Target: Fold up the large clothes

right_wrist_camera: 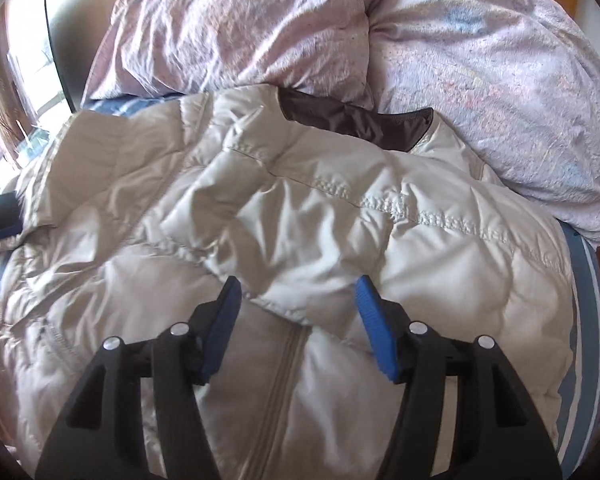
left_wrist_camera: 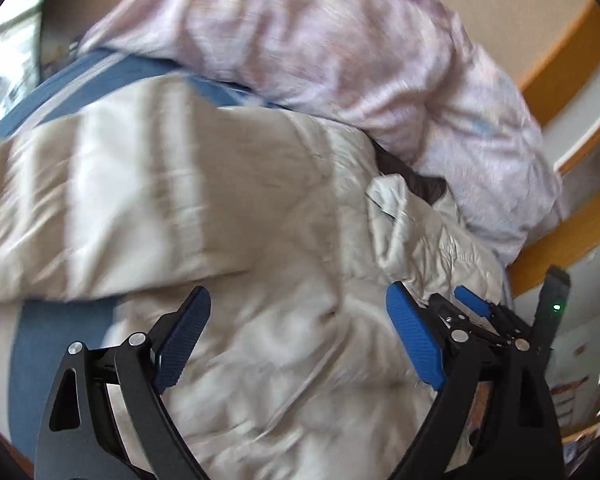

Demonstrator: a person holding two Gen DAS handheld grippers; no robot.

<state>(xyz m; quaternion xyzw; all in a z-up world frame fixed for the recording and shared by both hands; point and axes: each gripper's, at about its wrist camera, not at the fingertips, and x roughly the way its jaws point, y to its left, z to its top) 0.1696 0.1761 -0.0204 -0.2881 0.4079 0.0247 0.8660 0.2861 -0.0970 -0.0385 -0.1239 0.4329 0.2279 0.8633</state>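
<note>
Jacket [right_wrist_camera: 300, 216] is spread flat on the bed [right_wrist_camera: 584, 320] for folding, while left tool [left_wrist_camera: 298, 340] and right tool [right_wrist_camera: 296, 320] are held released above it, nothing grasped.

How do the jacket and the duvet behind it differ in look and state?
The jacket is shiny cream with quilted stitching and a dark lining at the collar; the duvet is matte pale pink with a faint speckled print. The jacket is spread fairly flat; the duvet is bunched in a heap behind its collar. Both are puffy and lie on the blue striped bed.
</note>
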